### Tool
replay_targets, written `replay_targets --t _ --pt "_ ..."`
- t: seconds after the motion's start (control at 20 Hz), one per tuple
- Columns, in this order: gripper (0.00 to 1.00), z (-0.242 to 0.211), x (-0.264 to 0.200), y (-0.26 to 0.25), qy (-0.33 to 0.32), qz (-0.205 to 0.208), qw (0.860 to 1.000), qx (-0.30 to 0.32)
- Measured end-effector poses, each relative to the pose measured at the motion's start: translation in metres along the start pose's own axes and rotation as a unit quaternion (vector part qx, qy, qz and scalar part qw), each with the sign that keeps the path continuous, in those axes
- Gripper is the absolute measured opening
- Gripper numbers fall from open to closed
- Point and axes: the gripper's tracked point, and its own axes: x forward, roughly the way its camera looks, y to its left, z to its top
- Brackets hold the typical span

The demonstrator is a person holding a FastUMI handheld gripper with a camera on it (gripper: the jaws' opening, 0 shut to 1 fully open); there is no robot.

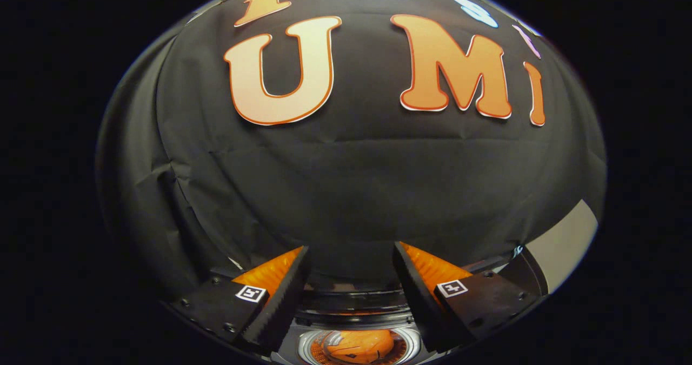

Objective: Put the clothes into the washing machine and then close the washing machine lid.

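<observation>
My gripper (351, 249) is open, its two fingers spread wide with nothing between them, pointing at the black cloth wall. Low between the fingers and close under them I look down into the round opening of the washing machine (351, 306). An orange piece of clothing (357, 346) lies crumpled inside the light drum ring (306, 349). The fingers touch neither the cloth nor the rim. Most of the machine is hidden under the gripper, and I cannot tell where its lid stands.
The black cloth wall (351, 181) stands close ahead. A pale grey flat panel (562, 240) slants up beyond the right finger, beside a dark edge (513, 270).
</observation>
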Motion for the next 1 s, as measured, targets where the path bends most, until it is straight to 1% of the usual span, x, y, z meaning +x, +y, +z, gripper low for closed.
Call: replay_targets --t 0.15,0.4,0.45,0.5,0.75,0.9,1.0 --pt "0.99 -0.006 0.017 -0.002 0.020 -0.009 1.000 -0.001" --pt "0.99 -0.028 0.024 0.001 0.054 -0.017 0.998 0.001" --pt "0.99 -0.026 0.027 -0.003 0.046 -0.023 0.999 -0.005" --pt "0.99 -0.029 0.026 -0.002 0.049 -0.023 0.998 -0.014" --pt "0.99 -0.031 0.018 -0.002 0.046 -0.027 0.998 -0.015" --pt "0.99 -0.040 -0.003 -0.002 0.048 -0.027 0.998 -0.016" --pt "0.99 -0.043 -0.009 -0.001 0.046 -0.028 0.998 -0.017"
